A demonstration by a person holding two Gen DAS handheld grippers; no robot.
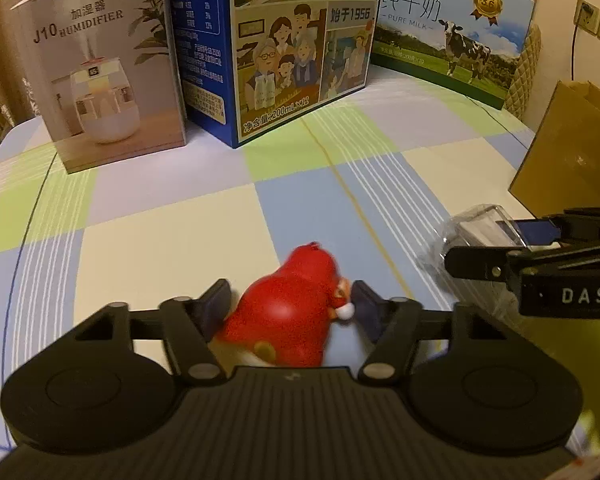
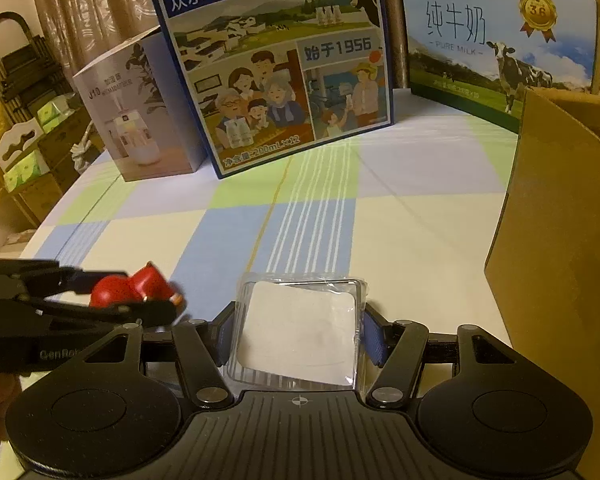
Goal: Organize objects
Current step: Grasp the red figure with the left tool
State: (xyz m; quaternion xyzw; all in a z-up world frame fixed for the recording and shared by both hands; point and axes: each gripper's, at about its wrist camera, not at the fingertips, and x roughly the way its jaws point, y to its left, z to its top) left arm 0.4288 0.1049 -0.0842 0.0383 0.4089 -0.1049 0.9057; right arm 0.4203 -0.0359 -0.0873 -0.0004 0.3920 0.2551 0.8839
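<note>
- Left wrist view: the left gripper [image 1: 290, 304] clamps a blurred red figurine [image 1: 288, 312] at lower centre, apparently above the checkered tablecloth [image 1: 160, 248].
- Right wrist view: the right gripper [image 2: 298, 330] grasps a clear plastic case [image 2: 300, 332] at lower centre; a cardboard box [image 2: 560, 260] stands at the right edge.

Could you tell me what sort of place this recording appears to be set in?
Probably a home living or dining room: a table with a checked tablecloth, retail milk cartons and a humidifier box on it, curtains behind, and a wall socket.
</note>
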